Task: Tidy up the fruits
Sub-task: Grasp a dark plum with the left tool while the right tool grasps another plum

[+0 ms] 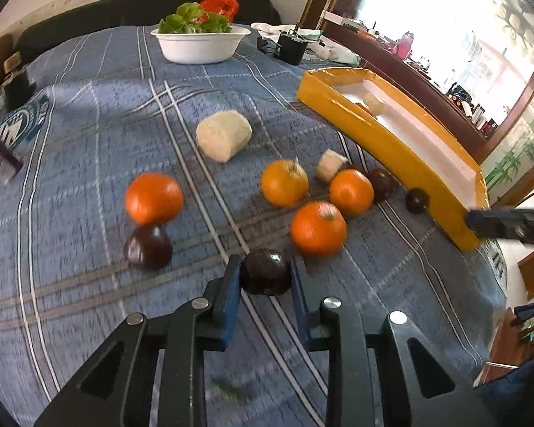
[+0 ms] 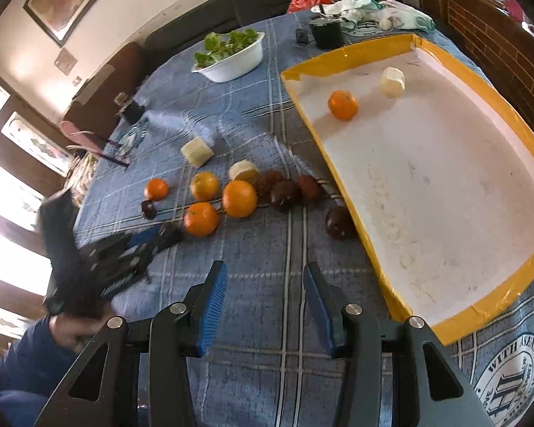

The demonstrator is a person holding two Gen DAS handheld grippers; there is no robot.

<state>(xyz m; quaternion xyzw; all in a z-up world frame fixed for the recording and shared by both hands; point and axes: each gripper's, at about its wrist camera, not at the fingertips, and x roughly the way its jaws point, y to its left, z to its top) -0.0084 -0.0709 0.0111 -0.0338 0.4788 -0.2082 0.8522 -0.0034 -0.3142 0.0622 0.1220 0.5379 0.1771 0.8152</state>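
Blue-padded left gripper [image 1: 266, 274] clamps a dark purple round fruit [image 1: 266, 273] on the blue plaid cloth [image 1: 89, 114] — ready for lifting toward the yellow-rimmed white tray [image 2: 445, 192] — while the right gripper [image 2: 265, 302] hovers half-open, empty.

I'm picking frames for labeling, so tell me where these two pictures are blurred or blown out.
Left wrist view: motion smear on the oranges, while the dark fruit in the left claw stays fairly sharp; window at right blown out. Right wrist view: fruit sharper, the left claw blurred, windows at left overexposed. Both bend strongly at the edges.
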